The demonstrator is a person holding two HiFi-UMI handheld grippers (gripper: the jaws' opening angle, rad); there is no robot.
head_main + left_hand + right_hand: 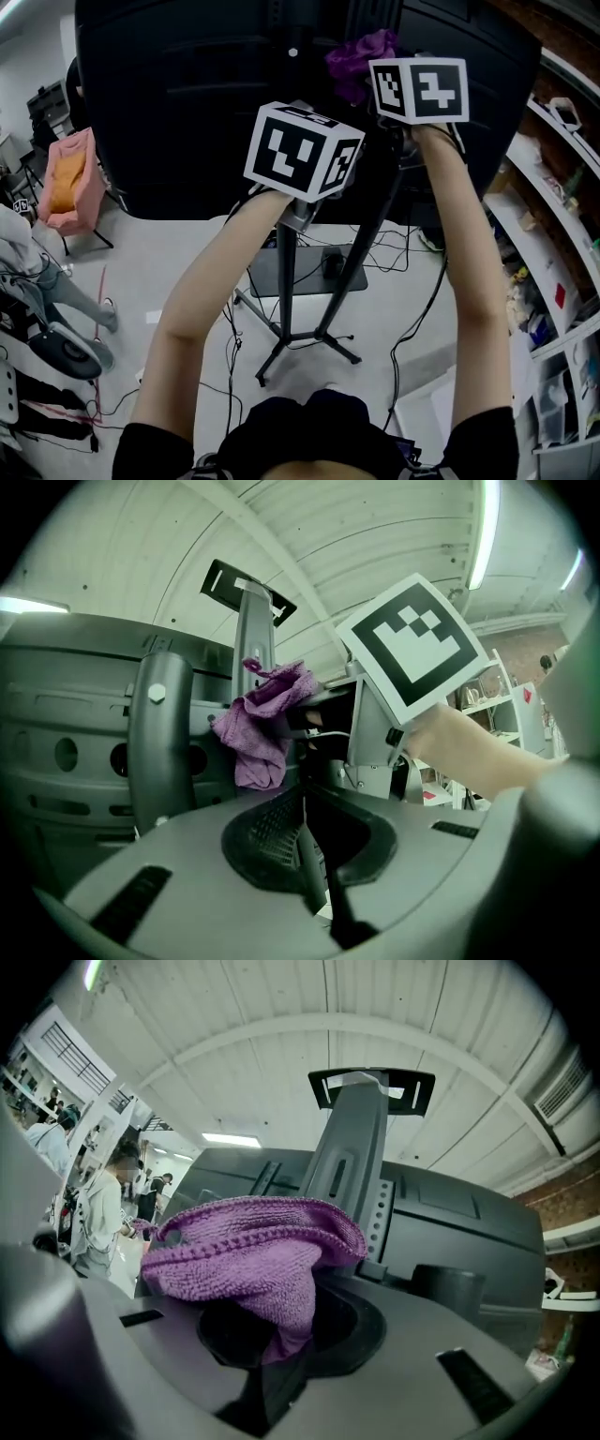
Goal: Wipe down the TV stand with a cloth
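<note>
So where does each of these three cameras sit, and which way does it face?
Head view: on the person's head, facing down; shows forearms, left gripper, right gripper, the TV's back.
Left gripper view: on the left gripper, facing up past its shut jaws at the stand column.
Right gripper view: on the right gripper, facing up, jaws shut on the purple cloth.
All three share the purple cloth.

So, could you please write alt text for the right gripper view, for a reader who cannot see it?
The right gripper has its jaws shut on a bunched purple knitted cloth. Behind it, the grey upright column of the TV stand rises against the dark back of the TV, under a white ribbed ceiling.
</note>
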